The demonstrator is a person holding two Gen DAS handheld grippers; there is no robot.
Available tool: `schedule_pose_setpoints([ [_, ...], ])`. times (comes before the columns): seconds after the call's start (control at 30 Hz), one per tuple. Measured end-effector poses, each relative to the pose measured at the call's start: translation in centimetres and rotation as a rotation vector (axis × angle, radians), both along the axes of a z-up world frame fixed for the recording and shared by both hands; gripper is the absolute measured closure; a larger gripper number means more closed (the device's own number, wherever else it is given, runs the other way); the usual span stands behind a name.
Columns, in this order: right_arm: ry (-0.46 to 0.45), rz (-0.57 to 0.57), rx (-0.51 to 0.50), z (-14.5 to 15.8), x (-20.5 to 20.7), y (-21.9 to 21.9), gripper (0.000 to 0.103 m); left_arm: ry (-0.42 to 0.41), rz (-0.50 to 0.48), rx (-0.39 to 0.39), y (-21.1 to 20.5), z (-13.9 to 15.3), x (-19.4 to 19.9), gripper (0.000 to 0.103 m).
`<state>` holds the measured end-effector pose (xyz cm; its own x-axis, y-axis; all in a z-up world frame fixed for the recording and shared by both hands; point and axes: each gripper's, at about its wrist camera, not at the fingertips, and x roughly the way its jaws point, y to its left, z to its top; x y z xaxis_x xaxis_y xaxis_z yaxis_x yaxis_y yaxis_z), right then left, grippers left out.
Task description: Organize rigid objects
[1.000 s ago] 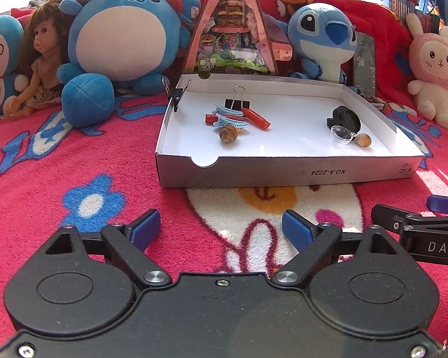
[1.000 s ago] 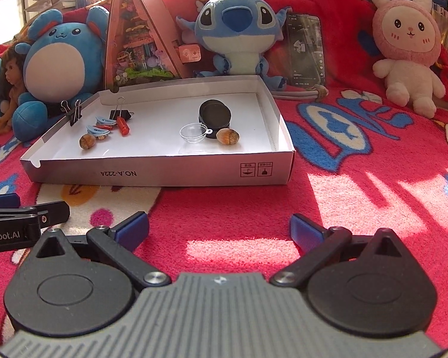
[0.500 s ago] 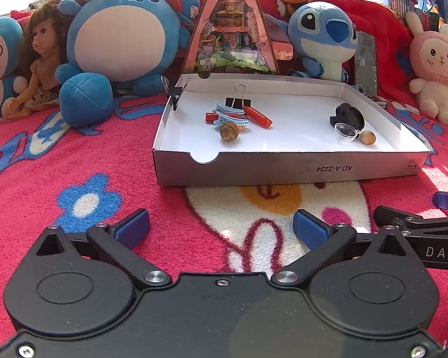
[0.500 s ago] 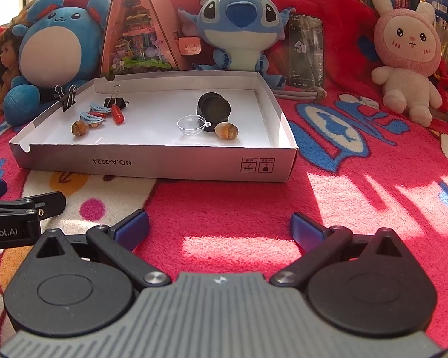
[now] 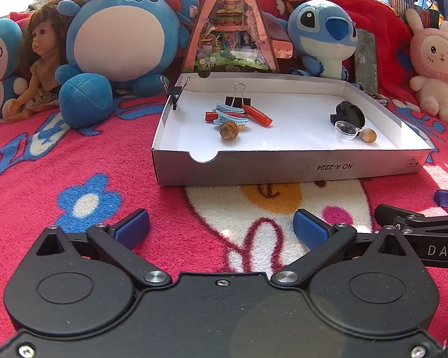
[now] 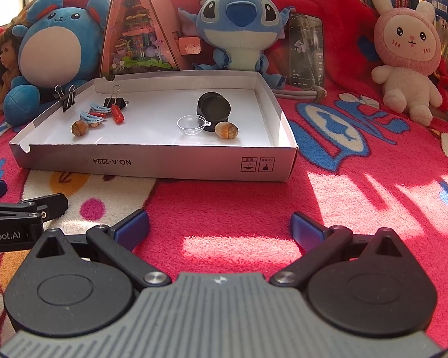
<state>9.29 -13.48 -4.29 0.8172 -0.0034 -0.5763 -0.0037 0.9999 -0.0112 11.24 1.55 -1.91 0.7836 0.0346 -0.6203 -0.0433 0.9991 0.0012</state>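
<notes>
A shallow white cardboard tray lies on the red blanket ahead of both grippers. Its left part holds a black binder clip, blue hair clips, a red tube and an acorn. Its right part holds black round lids, a clear plastic half-shell and a second acorn. Another binder clip grips the tray's left wall. My left gripper and right gripper are both open and empty, low over the blanket in front of the tray.
Plush toys line the back: a blue round one, a doll, Stitch, a pink bunny. A triangular toy house stands behind the tray. A phone leans at the back right.
Both grippers have moved a little closer to the tray and the left jaws have opened slightly wider. Nothing in the tray has moved.
</notes>
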Motion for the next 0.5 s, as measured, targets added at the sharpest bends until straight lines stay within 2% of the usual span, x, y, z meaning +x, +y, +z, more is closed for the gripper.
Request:
schedule_pose_setpoints([
  [0.5,0.000,0.000,0.000,0.02,0.00,-0.03,0.000,0.001,0.000,0.005,-0.05,-0.05,0.03,0.000],
])
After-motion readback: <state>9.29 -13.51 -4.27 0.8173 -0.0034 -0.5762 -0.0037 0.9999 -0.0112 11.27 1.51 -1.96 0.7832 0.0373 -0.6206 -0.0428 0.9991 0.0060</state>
